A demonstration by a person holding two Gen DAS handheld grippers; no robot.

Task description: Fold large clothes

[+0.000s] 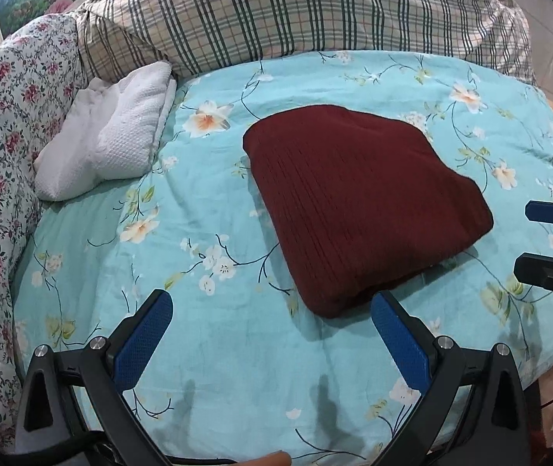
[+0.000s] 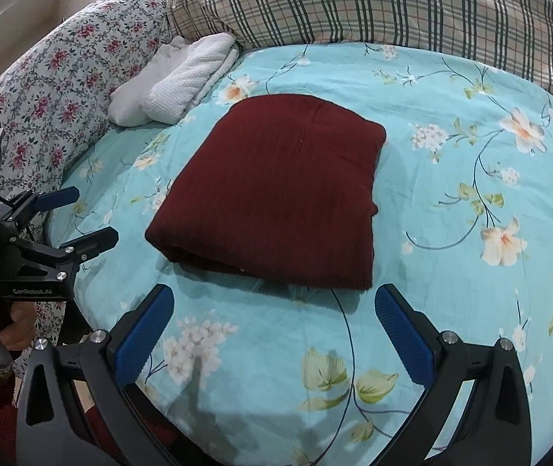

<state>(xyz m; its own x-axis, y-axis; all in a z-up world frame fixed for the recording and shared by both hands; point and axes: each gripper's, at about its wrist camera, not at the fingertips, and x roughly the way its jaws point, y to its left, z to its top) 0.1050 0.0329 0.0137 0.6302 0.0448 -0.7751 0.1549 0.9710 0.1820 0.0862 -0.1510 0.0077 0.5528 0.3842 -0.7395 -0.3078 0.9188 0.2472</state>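
A dark red knitted garment [image 1: 357, 202] lies folded into a thick rectangle on the turquoise floral bedsheet [image 1: 206, 194]; it also shows in the right wrist view [image 2: 276, 194]. My left gripper [image 1: 272, 303] is open and empty, just short of the garment's near left corner. My right gripper [image 2: 274, 299] is open and empty, just short of the garment's near edge. The right gripper shows at the right edge of the left wrist view [image 1: 536, 237]. The left gripper shows at the left of the right wrist view [image 2: 86, 217].
A folded white textured towel [image 1: 113, 132] lies at the far left of the sheet [image 2: 451, 194]. A plaid quilt [image 1: 295, 7] is heaped along the back. A floral quilt [image 1: 0, 124] lies along the left side. The bed's edge runs at the lower right.
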